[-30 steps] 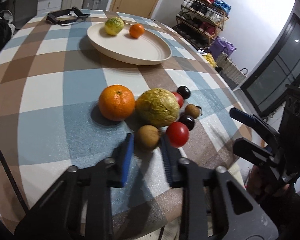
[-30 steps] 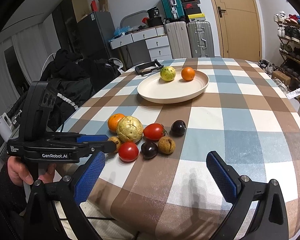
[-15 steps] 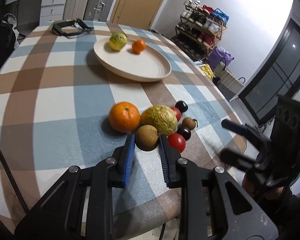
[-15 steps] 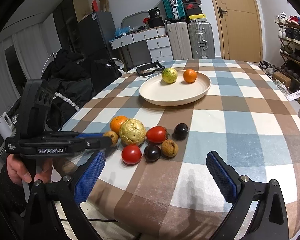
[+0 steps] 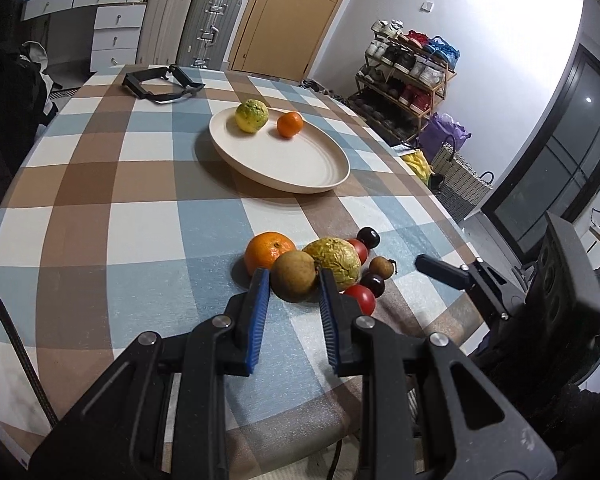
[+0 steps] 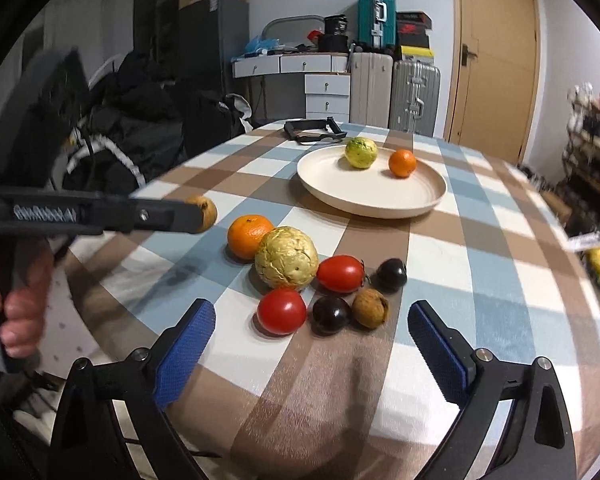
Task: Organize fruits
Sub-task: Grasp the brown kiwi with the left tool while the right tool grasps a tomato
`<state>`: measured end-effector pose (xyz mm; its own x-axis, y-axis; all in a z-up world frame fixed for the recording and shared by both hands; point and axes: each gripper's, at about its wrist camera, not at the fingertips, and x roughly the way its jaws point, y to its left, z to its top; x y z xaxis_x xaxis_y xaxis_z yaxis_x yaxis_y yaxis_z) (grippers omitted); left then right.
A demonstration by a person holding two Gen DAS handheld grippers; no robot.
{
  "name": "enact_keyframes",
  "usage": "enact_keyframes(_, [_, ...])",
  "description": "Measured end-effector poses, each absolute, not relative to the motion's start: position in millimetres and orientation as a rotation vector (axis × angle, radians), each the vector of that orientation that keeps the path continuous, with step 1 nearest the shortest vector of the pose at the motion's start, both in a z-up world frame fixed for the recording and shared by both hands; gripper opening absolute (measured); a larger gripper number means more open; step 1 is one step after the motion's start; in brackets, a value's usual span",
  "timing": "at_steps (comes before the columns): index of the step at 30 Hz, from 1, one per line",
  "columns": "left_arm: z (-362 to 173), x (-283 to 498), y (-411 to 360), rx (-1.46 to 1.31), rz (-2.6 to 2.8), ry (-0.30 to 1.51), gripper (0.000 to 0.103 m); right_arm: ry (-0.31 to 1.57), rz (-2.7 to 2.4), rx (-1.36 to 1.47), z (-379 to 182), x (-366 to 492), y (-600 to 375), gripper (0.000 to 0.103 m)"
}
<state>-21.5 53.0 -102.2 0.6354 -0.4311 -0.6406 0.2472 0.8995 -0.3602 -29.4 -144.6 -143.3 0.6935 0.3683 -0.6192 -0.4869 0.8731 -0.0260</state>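
My left gripper is shut on a round brown fruit, held above the checked tablecloth; the right wrist view shows it lifted. Behind it on the cloth lie an orange, a wrinkled yellow fruit, two red tomatoes, two dark plums and a small brown fruit. My right gripper is low near the table's front edge, its jaws closing. The small fruits lie just ahead of its pads, untouched. A cream plate farther back holds a green-yellow fruit and a small orange.
A black strap-like frame lies at the table's far end. A hand holds the left gripper's handle at the left. The table edge runs close under both grippers. Suitcases, drawers and a shoe rack stand beyond the table.
My left gripper closed on the brown fruit and lifted it off the cloth. My right gripper swung in toward the small fruits, rolled, and its jaws narrowed slightly.
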Motion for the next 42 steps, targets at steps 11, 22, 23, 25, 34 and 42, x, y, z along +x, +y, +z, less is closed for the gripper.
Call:
enact_keyframes(11, [-108.4, -20.6, 53.3, -0.249, -0.386, 0.805, 0.022, 0.625, 0.458, -0.386, -161.4, -29.7, -118.1, 0.058])
enact_keyframes(22, [-110.0, -16.1, 48.1, -0.234, -0.393, 0.813, 0.022, 0.610, 0.493, -0.531, -170.2, -34.8, -102.9, 0.032])
enact_keyframes(23, [-110.0, -16.3, 48.0, -0.234, -0.391, 0.812, 0.022, 0.611, 0.495, -0.536, -170.3, -34.3, -102.6, 0.031])
enact_keyframes(25, [-109.2, -15.2, 47.2, -0.235, -0.387, 0.810, 0.022, 0.619, 0.504, -0.524, -169.4, -33.3, -104.2, 0.031])
enact_keyframes(34, [-100.8, -6.5, 46.3, -0.235, -0.372, 0.802, 0.022, 0.612, 0.576, -0.323, -155.0, -27.8, -129.1, 0.030])
enact_keyframes(42, [-88.5, 18.7, 47.8, -0.248, -0.357, 0.790, 0.022, 0.545, 0.595, -0.109, -128.9, -21.2, -163.2, 0.030])
